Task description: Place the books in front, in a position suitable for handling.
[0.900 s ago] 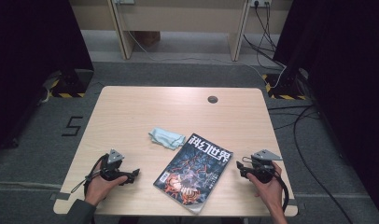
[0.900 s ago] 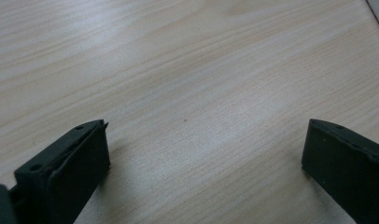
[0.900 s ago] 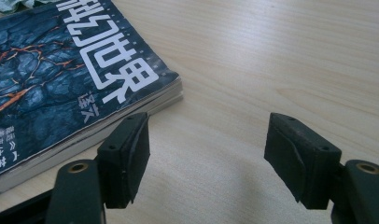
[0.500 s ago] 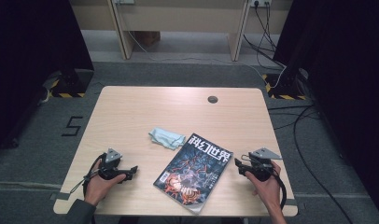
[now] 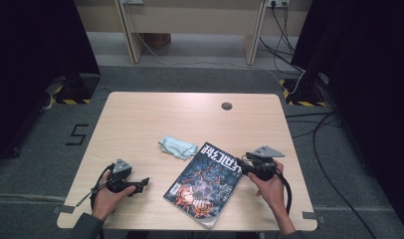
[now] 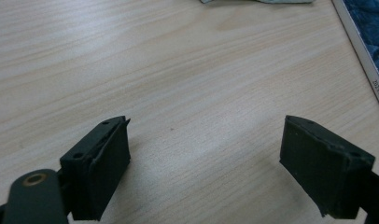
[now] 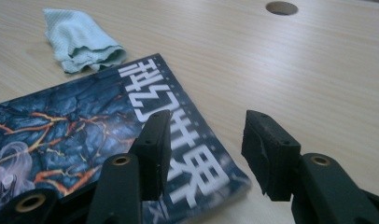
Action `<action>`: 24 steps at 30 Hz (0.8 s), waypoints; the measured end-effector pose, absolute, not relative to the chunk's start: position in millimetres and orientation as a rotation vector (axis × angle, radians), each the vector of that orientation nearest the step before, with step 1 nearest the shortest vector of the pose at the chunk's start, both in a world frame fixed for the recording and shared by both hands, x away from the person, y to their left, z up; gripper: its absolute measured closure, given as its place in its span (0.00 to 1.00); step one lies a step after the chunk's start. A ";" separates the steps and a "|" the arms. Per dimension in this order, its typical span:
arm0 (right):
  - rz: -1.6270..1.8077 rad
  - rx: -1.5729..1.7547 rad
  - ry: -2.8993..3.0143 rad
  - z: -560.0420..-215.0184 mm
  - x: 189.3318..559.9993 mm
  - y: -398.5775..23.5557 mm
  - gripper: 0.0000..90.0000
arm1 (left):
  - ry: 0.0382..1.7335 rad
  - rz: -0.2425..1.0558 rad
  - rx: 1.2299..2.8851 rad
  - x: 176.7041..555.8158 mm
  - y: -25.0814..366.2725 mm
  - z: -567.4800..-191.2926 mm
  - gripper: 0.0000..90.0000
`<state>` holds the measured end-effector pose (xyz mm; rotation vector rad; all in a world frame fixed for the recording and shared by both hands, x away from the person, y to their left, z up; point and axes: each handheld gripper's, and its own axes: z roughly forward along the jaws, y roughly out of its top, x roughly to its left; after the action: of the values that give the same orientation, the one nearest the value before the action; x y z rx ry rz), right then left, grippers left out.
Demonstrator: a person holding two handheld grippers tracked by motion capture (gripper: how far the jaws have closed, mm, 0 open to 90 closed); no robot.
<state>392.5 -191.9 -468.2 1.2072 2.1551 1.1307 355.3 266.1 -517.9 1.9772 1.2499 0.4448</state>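
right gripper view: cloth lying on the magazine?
No, the cloth lies on the bare table just beyond the magazine corner.

Magazine (image 5: 205, 186) closed, flat, dark cover up, angled at table's near edge.

Desk (image 5: 140, 119): pale wood-grain laminate, smooth, slight sheen. Magazine (image 5: 205, 183): paper, glossy printed cover. Cloth (image 5: 177, 147) just beside the magazine's top edge: soft ribbed light-green fabric, crumpled. Right tongs (image 7: 204, 154) over the magazine's corner: matt black plastic, rough rubbery pads.
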 end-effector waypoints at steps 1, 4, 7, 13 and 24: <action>1.134 1.176 2.172 -466.2 398.7 -183.7 0.62 | 1.241 0.451 1.970 354.8 265.7 -517.3 0.17; 1.139 1.143 2.200 -463.7 404.7 -175.0 0.63 | 1.214 0.453 1.977 352.5 262.4 -515.8 0.17; 1.148 1.096 2.237 -460.2 414.5 -162.7 0.66 | 1.209 0.452 1.992 352.4 260.2 -517.1 0.17; 1.136 0.989 2.328 -453.1 435.6 -131.1 0.66 | 1.195 0.493 2.048 352.4 259.5 -521.2 0.17; 1.120 0.885 2.405 -447.5 459.3 -82.9 0.67 | 1.191 0.495 2.036 352.3 260.2 -522.5 0.16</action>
<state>459.3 -82.9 -447.5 0.8850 2.4051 1.1201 352.3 260.2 -522.5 2.0364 1.1908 0.4953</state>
